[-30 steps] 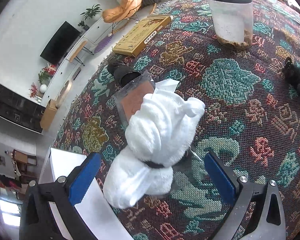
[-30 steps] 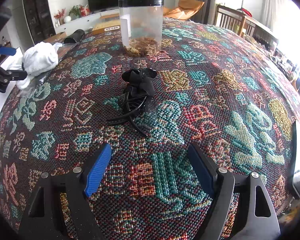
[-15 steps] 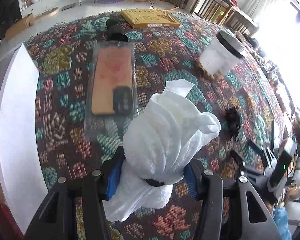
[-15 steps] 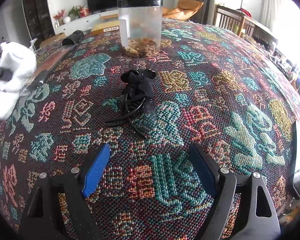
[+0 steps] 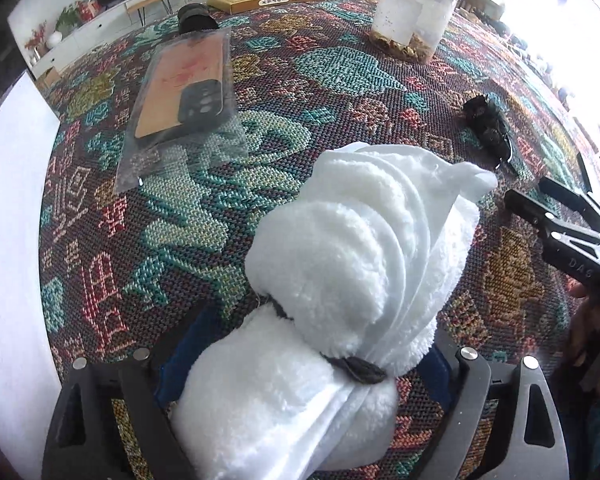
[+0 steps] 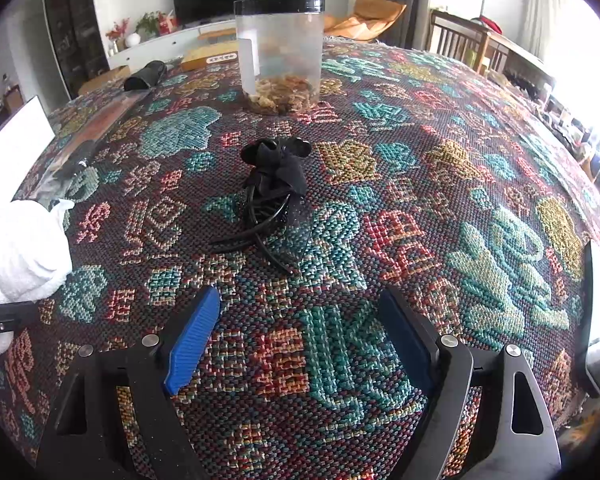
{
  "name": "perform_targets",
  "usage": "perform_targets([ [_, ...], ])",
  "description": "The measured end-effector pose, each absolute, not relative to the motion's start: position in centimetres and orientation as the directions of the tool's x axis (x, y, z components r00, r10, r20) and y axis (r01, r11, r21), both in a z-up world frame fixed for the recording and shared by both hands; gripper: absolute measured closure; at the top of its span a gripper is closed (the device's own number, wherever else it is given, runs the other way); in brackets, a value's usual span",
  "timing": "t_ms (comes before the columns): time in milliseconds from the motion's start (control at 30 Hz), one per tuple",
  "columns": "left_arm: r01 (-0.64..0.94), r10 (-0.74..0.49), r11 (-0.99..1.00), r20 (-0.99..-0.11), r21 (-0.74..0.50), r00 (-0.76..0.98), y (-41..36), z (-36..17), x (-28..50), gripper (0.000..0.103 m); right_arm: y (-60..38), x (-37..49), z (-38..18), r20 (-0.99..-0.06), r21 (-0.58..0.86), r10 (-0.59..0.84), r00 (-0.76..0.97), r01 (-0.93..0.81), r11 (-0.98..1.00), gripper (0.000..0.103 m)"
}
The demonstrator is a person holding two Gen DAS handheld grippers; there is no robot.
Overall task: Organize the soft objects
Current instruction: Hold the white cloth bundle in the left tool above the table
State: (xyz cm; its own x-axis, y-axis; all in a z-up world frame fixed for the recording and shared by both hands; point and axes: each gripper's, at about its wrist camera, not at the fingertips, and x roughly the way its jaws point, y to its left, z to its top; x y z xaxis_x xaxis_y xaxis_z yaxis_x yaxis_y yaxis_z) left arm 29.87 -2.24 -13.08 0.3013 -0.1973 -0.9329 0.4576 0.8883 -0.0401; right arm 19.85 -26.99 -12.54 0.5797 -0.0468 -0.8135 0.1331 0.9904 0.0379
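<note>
White towel bundle [image 5: 340, 280] clamped in left gripper [image 5: 304, 364]; right gripper [image 6: 300, 336] agape.

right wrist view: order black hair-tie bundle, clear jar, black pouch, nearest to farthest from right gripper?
From the right gripper:
1. black hair-tie bundle, just ahead, centre.
2. clear jar, behind the bundle, centre.
3. black pouch, far left, near the table edge.
</note>
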Motion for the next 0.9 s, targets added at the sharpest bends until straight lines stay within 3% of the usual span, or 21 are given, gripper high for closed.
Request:
perform_targets([
  [100,0.425,-0.167,0.905,-0.925,-0.007,0.341,-1.8,-13.4,30.1,0.005,-26.9,19.8,-12.5,-0.814,0.038,-0.047,0.58,0.133,0.99,0.019],
  [300,0.191,-0.15,0.979,-0.883,-0.07,0.444,2.6,-13.5,31.2,0.0,-27.0,19.8,-12.5,-0.813,0.038,-0.047,0.58,0.133,0.99,0.019],
  [400,0.206,-0.109,0.979,-0.853,-0.002,0.51,1.5,-13.9,30.4,0.0,-26.9,19.8,-12.5,-0.813,0.038,-0.047,0.58,0.133,0.99,0.019],
  [900,0.198,-0.117,0.98,-0.828,-0.008,0.548,1.5,-13.9,29.9,0.0,-26.8,19.8,-12.5,-0.812,0.037,-0.051,0.581,0.138,0.99,0.019],
])
